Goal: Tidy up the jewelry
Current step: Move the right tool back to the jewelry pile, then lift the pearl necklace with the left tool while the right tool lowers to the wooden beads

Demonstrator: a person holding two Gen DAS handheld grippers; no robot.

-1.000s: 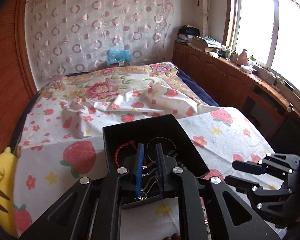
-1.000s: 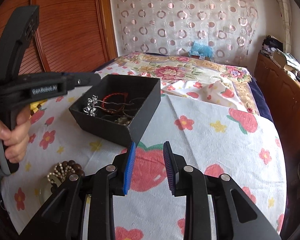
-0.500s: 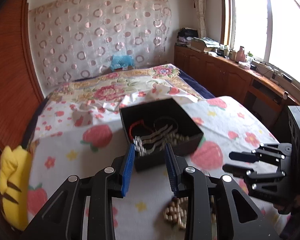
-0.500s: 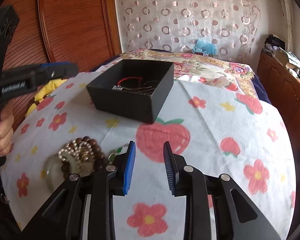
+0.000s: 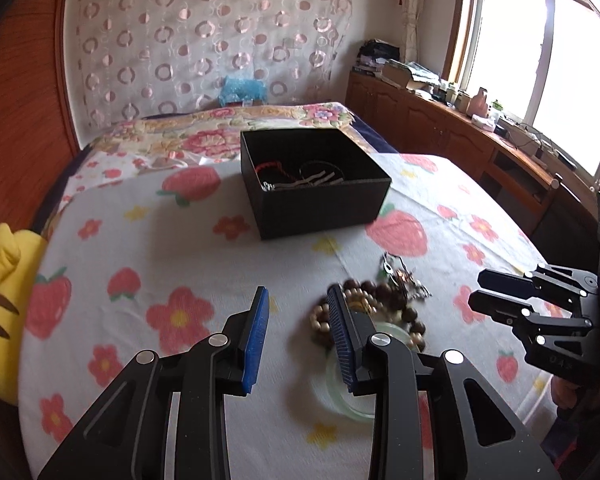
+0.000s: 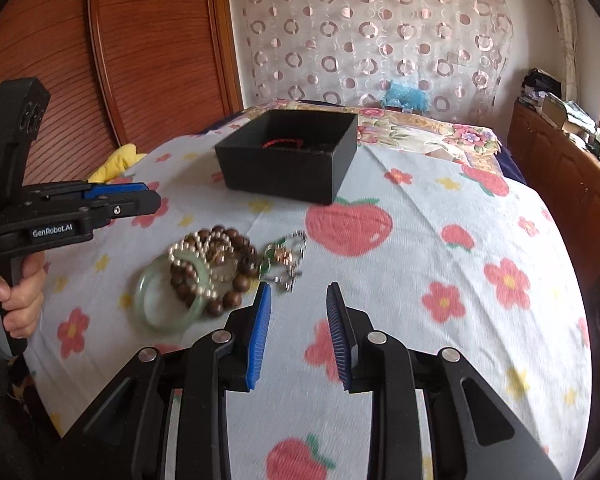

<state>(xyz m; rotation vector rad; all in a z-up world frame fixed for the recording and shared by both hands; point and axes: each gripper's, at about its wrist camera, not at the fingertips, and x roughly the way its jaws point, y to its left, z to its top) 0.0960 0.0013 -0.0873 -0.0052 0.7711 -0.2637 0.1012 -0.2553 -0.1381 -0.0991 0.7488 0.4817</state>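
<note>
A black open box (image 5: 314, 184) stands on the strawberry-print cloth and holds a red cord bracelet (image 5: 270, 168) and silver hair clips (image 5: 300, 182); it also shows in the right wrist view (image 6: 288, 160). A heap of jewelry lies nearer: brown bead bracelets (image 6: 220, 264), a pale green bangle (image 6: 168, 300) and small charms (image 6: 288, 256). My left gripper (image 5: 298, 320) is open and empty, just left of the heap (image 5: 380, 308). My right gripper (image 6: 298, 312) is open and empty, just right of the heap.
A yellow plush toy (image 5: 0, 280) lies at the cloth's left edge. A wooden headboard (image 6: 140, 60) stands on the left, wooden cabinets (image 5: 460, 136) under the window on the right. The bed with a floral quilt (image 5: 220, 132) lies behind the box.
My left gripper let the silver clips go into the box, opened, and drew back toward the jewelry heap. My right gripper also pulled back, so the heap came into its view.
</note>
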